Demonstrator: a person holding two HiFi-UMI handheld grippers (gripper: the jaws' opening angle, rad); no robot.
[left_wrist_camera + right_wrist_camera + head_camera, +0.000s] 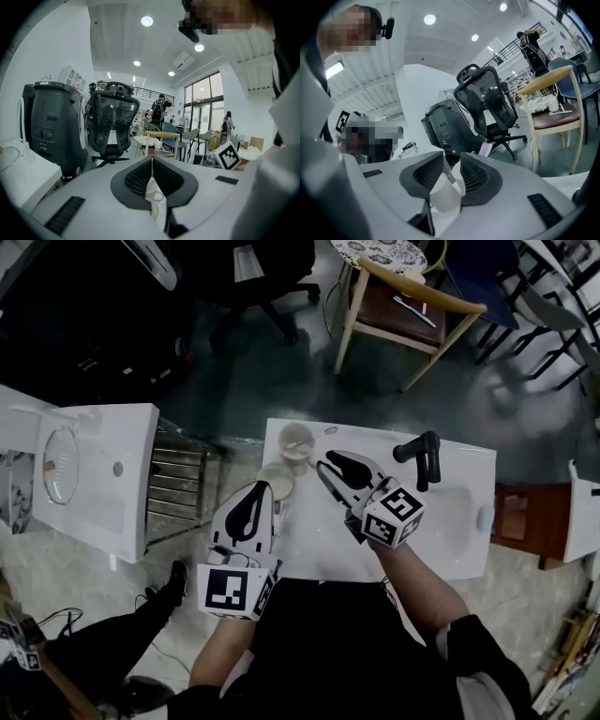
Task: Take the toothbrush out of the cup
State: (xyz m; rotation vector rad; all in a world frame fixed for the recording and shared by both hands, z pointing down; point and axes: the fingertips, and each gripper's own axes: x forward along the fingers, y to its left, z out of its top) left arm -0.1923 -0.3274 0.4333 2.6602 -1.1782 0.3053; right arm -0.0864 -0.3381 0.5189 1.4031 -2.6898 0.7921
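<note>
Toothbrush [451, 176]: thin grey handle, slanted, standing in white cup [440, 197] on white basin top [450, 531]. R gripper [328, 465]: angled toward cup, jaws spread either side of handle, not pressing. L gripper [255, 491]: near-left of it, jaws pressed together, nothing btwn.

Ceiling lights [146, 20] — fisheye warp (dark corners)

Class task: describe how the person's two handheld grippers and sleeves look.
Both the left gripper and right gripper are white moulded shells with black ribbed jaws tapering to points. Each carries a white cube printed with black square markers. The person wears dark sleeves.
</note>
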